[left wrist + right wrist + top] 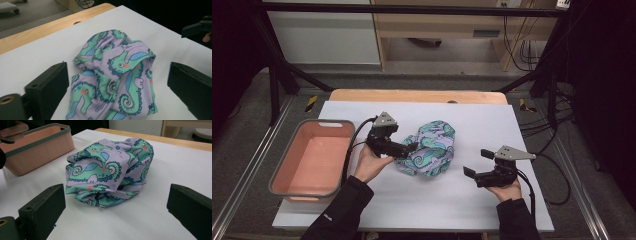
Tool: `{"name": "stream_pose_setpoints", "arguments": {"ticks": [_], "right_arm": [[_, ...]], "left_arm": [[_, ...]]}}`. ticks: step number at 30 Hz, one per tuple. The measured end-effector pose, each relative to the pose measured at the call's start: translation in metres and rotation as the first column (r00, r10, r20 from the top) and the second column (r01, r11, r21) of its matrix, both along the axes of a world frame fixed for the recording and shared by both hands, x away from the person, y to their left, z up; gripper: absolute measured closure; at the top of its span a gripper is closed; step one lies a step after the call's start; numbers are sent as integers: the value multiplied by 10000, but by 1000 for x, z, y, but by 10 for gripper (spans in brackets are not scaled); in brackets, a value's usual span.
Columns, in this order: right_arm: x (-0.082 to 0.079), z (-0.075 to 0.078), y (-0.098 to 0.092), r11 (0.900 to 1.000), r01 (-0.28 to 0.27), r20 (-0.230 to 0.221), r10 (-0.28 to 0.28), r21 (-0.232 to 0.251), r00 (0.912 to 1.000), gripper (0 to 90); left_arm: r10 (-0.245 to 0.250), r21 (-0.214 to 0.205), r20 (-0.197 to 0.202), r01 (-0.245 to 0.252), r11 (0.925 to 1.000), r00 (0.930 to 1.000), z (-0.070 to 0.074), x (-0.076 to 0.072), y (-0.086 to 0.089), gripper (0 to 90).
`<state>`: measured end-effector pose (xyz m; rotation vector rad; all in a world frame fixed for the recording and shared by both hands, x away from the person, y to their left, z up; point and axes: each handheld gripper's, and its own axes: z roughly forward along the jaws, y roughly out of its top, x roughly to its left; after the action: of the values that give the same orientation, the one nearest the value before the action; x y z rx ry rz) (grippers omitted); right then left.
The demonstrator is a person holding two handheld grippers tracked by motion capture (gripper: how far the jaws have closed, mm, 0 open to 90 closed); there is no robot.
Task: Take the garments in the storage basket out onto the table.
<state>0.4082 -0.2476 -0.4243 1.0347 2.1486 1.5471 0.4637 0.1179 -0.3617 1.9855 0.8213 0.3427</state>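
A crumpled cloth (432, 145) in lilac with green and blue seahorses lies bunched on the white table cover (422, 200). My left gripper (411, 148) is at the cloth's left edge, and in the left gripper view the left gripper (117, 67) is open, its jaws wide on either side of the near part of the cloth (117, 62). My right gripper (477, 162) is open a short way to the cloth's right, apart from it. In the right gripper view the right gripper (116, 188) has its jaws spread with the cloth (107, 170) ahead of them.
A pink basin (312, 122) with a grey rim stands at the table's left side, also seen as the basin (37, 142) in the right gripper view. The wooden table edge (417, 95) runs along the back. Black frame posts and cables stand beyond the table.
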Motion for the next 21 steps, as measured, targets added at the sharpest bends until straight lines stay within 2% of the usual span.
{"name": "stream_pose_setpoints", "arguments": {"ticks": [4, 7, 12, 17, 21], "right_arm": [[0, -1, 5, 10000, -38, -53, 37, -68, 10000, 27], [1, -3, 9, 9999, -43, -109, 42, -132, 9999, 28], [2, -5, 15, 9998, 18, -237, -23, -201, 9997, 29], [4, -8, 23, 9994, 11, -348, -23, -344, 9994, 30], [5, -11, 28, 9989, -9, -492, -14, -466, 9988, 32]], "left_arm": [[17, 78, -246, -15, 10000, 9997, -12, -8, 11, 18], [49, 25, -448, -48, 10000, 9990, -25, -13, 19, 18], [296, 199, -780, -281, 9994, 9965, -48, -18, 28, 20], [500, 12, -1203, -503, 9987, 9915, -67, -19, 39, 59], [545, 150, -1429, -529, 9985, 9882, -78, -18, 41, 135]]}}
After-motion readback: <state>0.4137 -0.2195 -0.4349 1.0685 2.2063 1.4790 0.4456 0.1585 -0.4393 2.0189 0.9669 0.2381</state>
